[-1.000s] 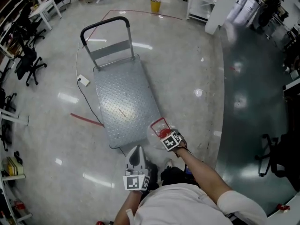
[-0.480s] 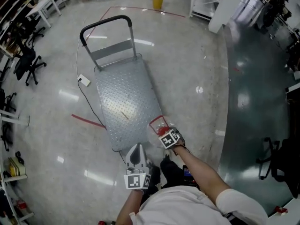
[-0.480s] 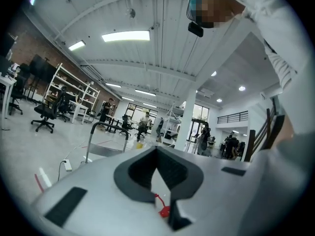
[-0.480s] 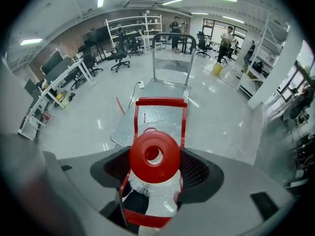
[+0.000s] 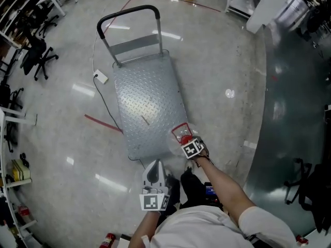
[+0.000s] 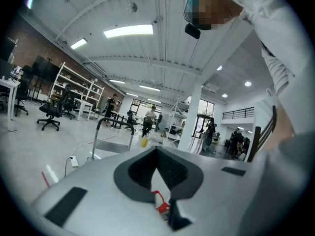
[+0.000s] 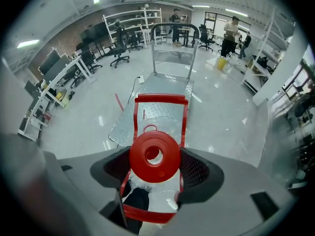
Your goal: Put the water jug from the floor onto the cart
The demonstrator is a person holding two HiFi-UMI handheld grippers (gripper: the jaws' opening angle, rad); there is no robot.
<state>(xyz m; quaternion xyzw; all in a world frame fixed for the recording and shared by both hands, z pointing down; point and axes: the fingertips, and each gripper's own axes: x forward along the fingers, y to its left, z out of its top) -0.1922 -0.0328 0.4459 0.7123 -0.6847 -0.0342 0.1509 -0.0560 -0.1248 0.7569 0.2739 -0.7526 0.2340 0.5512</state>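
Observation:
The clear water jug (image 5: 180, 136) with a red cap and red carry handle hangs at the near right corner of the steel platform cart (image 5: 145, 99). My right gripper (image 5: 186, 142) is shut on it. In the right gripper view the red cap (image 7: 154, 156) fills the space between the jaws of the right gripper (image 7: 155, 176), with the red handle (image 7: 161, 100) above it and the cart deck (image 7: 167, 87) beyond. My left gripper (image 5: 153, 168) is held low beside my legs, shut and holding nothing. The left gripper (image 6: 157, 154) looks out level across the room.
The cart's black push handle (image 5: 129, 12) stands at its far end. A white power strip (image 5: 101, 77) and its cable lie left of the cart, near a red tape strip (image 5: 103, 123). Office chairs (image 5: 39, 61) stand far left. A dark glossy floor area (image 5: 289, 112) runs along the right.
The right gripper with the jug has edged up toward the cart's near right corner. The left gripper has stayed low and shut.

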